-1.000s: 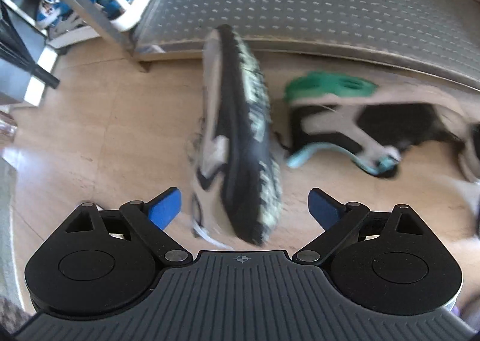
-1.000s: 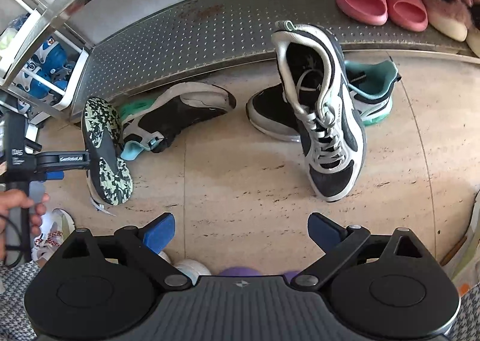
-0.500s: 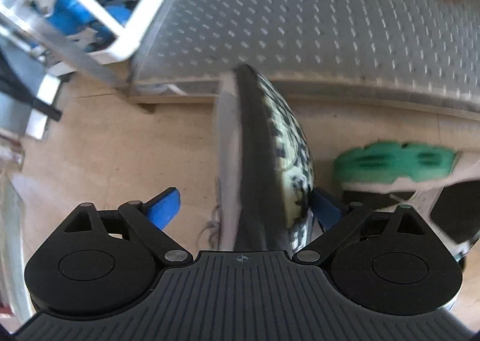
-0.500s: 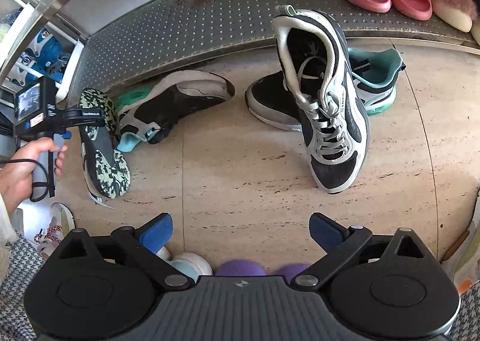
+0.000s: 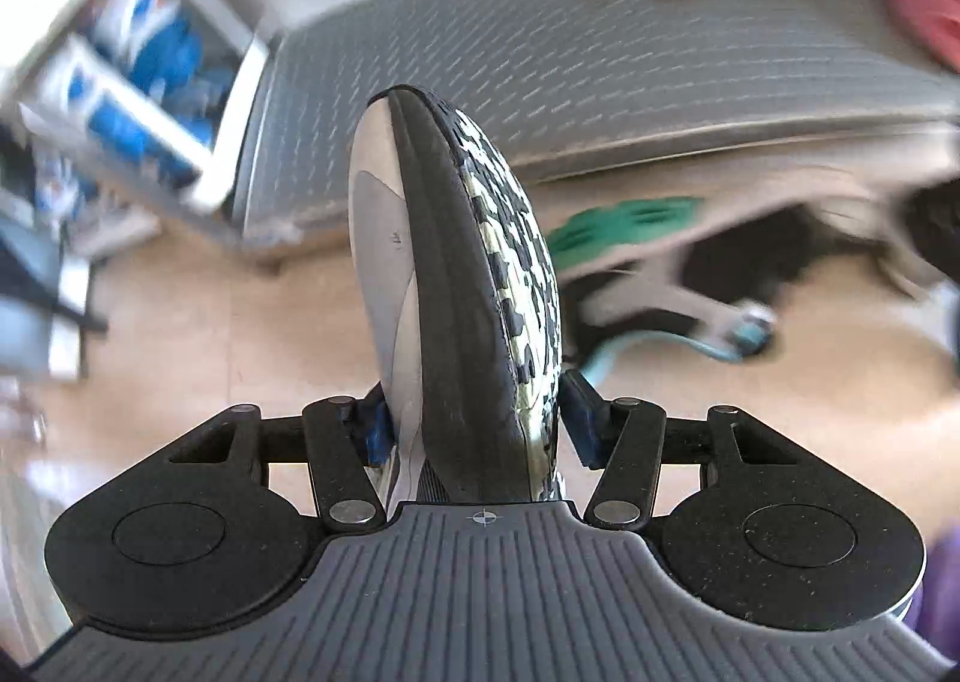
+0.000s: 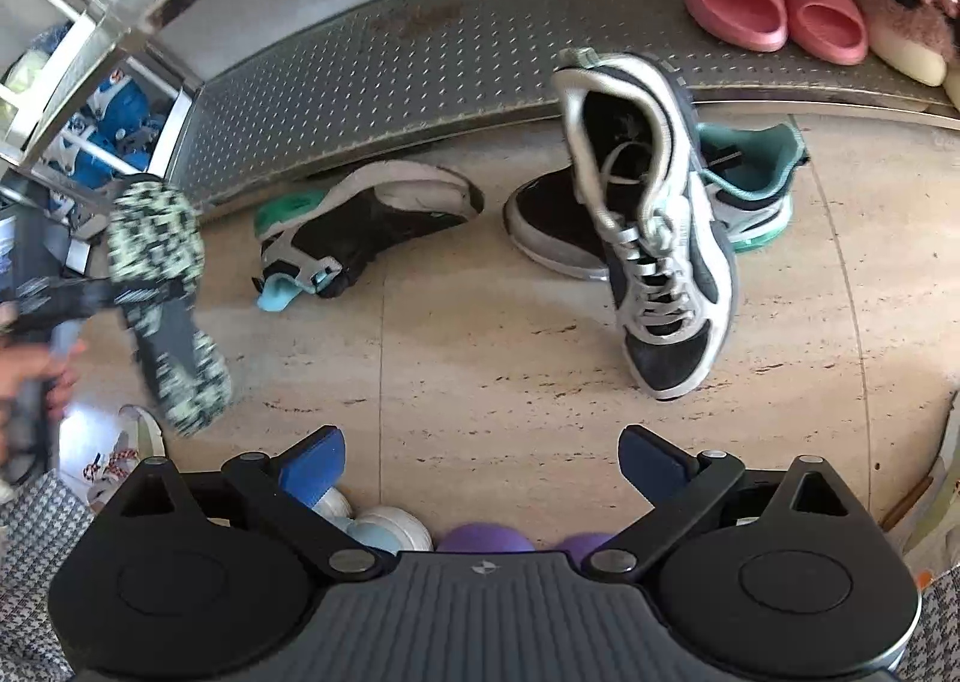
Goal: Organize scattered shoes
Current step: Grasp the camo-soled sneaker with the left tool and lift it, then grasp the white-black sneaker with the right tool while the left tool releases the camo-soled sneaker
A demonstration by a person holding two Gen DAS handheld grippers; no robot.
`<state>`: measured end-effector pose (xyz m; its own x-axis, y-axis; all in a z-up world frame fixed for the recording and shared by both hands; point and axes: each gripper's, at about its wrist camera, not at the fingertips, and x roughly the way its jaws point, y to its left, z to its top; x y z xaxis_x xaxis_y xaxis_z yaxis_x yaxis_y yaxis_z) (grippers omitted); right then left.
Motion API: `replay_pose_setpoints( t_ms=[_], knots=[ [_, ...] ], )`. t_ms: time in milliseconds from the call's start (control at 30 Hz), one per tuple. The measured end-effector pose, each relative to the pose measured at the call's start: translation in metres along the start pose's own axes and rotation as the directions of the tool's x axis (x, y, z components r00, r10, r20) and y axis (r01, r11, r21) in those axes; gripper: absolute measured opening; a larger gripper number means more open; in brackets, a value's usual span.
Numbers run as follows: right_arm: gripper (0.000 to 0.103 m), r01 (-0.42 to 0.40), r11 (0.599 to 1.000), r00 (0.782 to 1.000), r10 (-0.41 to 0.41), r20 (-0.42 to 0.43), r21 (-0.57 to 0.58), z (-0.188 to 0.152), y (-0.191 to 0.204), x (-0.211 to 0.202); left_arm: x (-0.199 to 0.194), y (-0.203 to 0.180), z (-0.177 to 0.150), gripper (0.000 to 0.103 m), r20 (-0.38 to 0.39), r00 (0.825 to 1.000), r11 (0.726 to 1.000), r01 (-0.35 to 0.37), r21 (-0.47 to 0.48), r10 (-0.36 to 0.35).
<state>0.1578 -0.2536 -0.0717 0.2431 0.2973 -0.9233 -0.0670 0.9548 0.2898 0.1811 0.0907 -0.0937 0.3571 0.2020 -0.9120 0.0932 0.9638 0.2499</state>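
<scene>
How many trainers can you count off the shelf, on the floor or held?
4. One held sole-out in the left tool; one on its side by the shelf edge; one teal-heeled trainer flat on the floor; one leaning across it. Others may be hidden.

Left gripper point(image 5: 474, 430) and right gripper point(image 6: 480, 457): ribbed grey housing with a small crosshair mark, black linkage arms on silver pivot pins, blue finger pads point(image 6: 312, 463); houndstooth-patterned garment point(image 6: 30, 526) at lower left of the right wrist frame
</scene>
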Motion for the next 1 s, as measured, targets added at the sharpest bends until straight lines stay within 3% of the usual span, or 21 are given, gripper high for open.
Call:
replay_pose_setpoints(
  t_ms=[100, 200, 233, 300, 333, 367, 400, 467, 500, 533, 567, 667, 767, 833, 867, 933, 1000],
  knots=[
    [0.099, 0.024, 0.999, 1.0, -0.025, 0.016, 0.033, -0.002, -0.013, -0.003, -0.049, -0.045, -0.001, 0.056, 0.071, 0.996, 0.98, 0.041, 0.193, -0.056],
    [0.099, 0.04, 0.998, 0.999, -0.041, 0.023, 0.051, -0.002, -0.019, -0.004, -0.083, -0.097, 0.009, 0.057, 0.183, 0.974, 0.927, 0.06, 0.369, -0.136],
    [0.099, 0.04, 0.998, 0.999, -0.041, 0.022, 0.052, -0.001, -0.019, -0.003, -0.095, -0.114, 0.012, 0.057, 0.218, 0.961, 0.901, 0.059, 0.43, -0.167],
    [0.099, 0.04, 0.998, 0.999, -0.042, 0.02, 0.054, 0.0, -0.019, -0.003, -0.107, -0.143, 0.007, 0.061, 0.294, 0.928, 0.807, 0.011, 0.59, -0.228],
    [0.099, 0.041, 0.998, 0.999, -0.042, 0.019, 0.055, 0.001, -0.019, -0.003, -0.107, -0.16, -0.009, 0.063, 0.313, 0.916, 0.687, -0.057, 0.724, -0.253],
    [0.099, 0.041, 0.998, 0.999, -0.042, 0.018, 0.056, 0.001, -0.019, -0.003, -0.107, -0.176, -0.023, 0.071, 0.324, 0.905, 0.553, -0.126, 0.824, -0.277],
    [0.099, 0.041, 0.998, 0.999, -0.042, 0.017, 0.057, 0.002, -0.019, -0.003, -0.103, -0.182, -0.032, 0.078, 0.319, 0.911, 0.489, -0.16, 0.857, -0.26],
    [0.099, 0.041, 0.997, 0.999, -0.042, 0.016, 0.06, 0.003, -0.019, -0.002, -0.088, -0.196, -0.072, 0.079, 0.307, 0.936, 0.287, -0.25, 0.925, -0.173],
    [0.099, 0.041, 0.997, 0.999, -0.042, 0.015, 0.061, 0.004, -0.019, -0.002, -0.087, -0.195, -0.081, 0.08, 0.312, 0.937, 0.266, -0.264, 0.927, -0.158],
    [0.099, 0.042, 0.997, 0.999, -0.043, 0.014, 0.062, 0.004, -0.019, -0.002, -0.085, -0.19, -0.096, 0.08, 0.318, 0.941, 0.28, -0.276, 0.92, -0.117],
    [0.099, 0.042, 0.997, 0.999, -0.043, 0.013, 0.063, 0.005, -0.019, -0.002, -0.087, -0.187, -0.097, 0.08, 0.296, 0.951, 0.327, -0.252, 0.911, -0.093],
    [0.099, 0.042, 0.997, 0.999, -0.043, 0.01, 0.066, 0.007, -0.019, -0.002, -0.103, -0.166, -0.084, 0.083, 0.173, 0.982, 0.613, -0.094, 0.785, -0.072],
    [0.099, 0.043, 0.997, 0.999, -0.044, 0.008, 0.07, 0.009, -0.019, -0.001, -0.114, -0.144, -0.064, 0.091, 0.093, 0.99, 0.827, 0.035, 0.561, -0.105],
    [0.099, 0.039, 0.997, 0.999, -0.039, 0.005, 0.065, 0.008, -0.016, 0.0, -0.113, -0.127, -0.05, 0.093, 0.04, 0.989, 0.915, 0.118, 0.386, -0.144],
    [0.099, 0.015, 0.999, 1.0, -0.016, 0.004, 0.043, 0.0, -0.006, 0.0, -0.11, -0.121, -0.046, 0.093, 0.008, 0.986, 0.938, 0.158, 0.308, -0.169],
    [0.098, -0.024, 0.999, 1.0, 0.024, 0.001, 0.026, -0.004, 0.003, 0.009, -0.098, -0.107, -0.037, 0.093, -0.072, 0.969, 0.961, 0.244, 0.133, -0.236],
    [0.098, -0.045, 0.998, 0.998, 0.046, -0.031, 0.038, -0.001, 0.006, 0.026, -0.086, -0.096, -0.035, 0.093, -0.131, 0.956, 0.964, 0.266, -0.002, -0.264]
  ],
)
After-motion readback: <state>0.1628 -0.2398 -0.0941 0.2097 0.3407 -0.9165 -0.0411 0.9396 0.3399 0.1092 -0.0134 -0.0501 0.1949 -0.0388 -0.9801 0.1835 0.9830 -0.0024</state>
